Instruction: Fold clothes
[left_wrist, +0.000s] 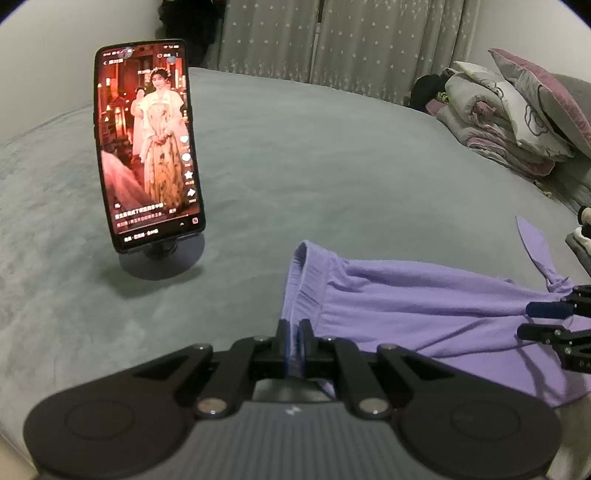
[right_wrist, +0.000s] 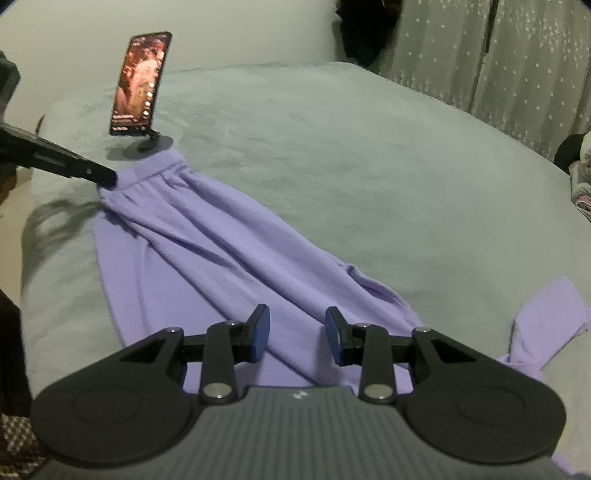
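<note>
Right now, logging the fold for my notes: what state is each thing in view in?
Purple gathered-waist cloth garment: spread out, unfolded, creased.
Left gripper: jaws shut on the garment's waistband.
Right gripper: jaws apart above the garment, not gripping.
Black phone on round stand: upright, screen lit.

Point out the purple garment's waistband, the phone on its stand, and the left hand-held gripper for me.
purple garment's waistband (right_wrist: 147, 173): right wrist view, on the gathered elastic edge.
phone (left_wrist: 147, 140): left wrist view, middle of the lit screen.
left hand-held gripper (left_wrist: 294, 338): left wrist view, between the fingertips, shut on the waistband.
</note>
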